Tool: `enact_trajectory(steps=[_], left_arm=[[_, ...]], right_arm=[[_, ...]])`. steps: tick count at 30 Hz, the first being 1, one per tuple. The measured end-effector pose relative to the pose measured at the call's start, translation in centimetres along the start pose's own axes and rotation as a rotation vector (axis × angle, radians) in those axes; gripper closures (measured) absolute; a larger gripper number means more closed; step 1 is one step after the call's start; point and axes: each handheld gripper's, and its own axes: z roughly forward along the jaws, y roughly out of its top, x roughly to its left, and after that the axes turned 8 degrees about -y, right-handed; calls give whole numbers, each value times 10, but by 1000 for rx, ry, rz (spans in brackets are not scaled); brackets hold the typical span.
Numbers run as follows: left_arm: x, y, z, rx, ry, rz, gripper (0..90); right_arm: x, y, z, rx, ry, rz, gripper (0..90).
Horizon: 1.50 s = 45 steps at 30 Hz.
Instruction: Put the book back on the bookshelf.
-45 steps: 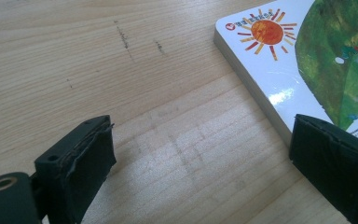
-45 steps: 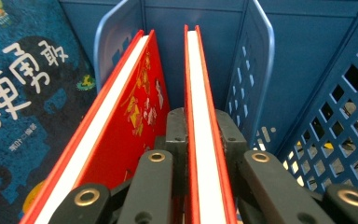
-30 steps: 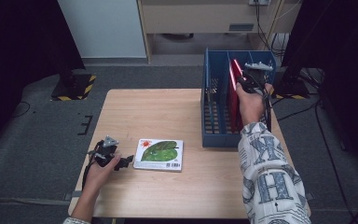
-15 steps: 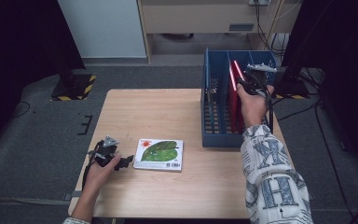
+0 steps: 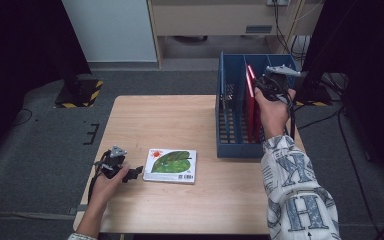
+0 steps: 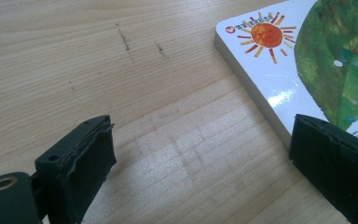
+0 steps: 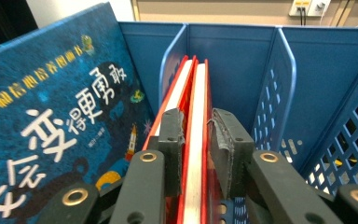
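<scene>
A pale wooden table [image 5: 190, 125] stands on grey carpet, with a blue slotted file rack [image 5: 232, 107] on its right side and cabinets behind. The work in hand appears to be filing books upright into that rack.

The right gripper [image 5: 271, 84] hovers over the rack's middle slot with its jaws drawn narrow around the top edge of a red hardcover book [image 7: 196, 135]. In the right gripper view the white page block runs straight up between the two pads; the left pad seems to touch the cover, while a slight gap seems to show at the right pad. The jaws have just been closing a touch, so I judge the grip light, in the middle of seating or letting go of the book. A blue picture book [image 7: 51, 116] leans in the compartment to the left of those jaws.

The left gripper [image 5: 130, 172] rests on the table with its jaws spread wide and nothing between them. The green leaf board book [image 6: 307, 65] lies flat just ahead of them, its corner beside the right-hand jaw.

Next, I expect the right jaws must open clear of the red book and lift out. The left then has to get one pad under the flat board book's edge, which sits flush to the wood and may slide.
</scene>
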Motion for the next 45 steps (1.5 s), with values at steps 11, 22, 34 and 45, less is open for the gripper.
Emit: enact_trajectory(steps=[11,22,34,45], left_arm=[[-1,0,0,-1,1,0,62],[0,0,0,4,6,0,65],[0,0,0,3,6,2,64],[-1,0,0,11,6,11,64]], right_arm=[[-4,-1,-24,-34,36,2,688],[-7,-14,-39,-48,67,0,409],[4,-34,-46,-54,84,-76,194],[9,-59,-38,10,92,-83,202]])
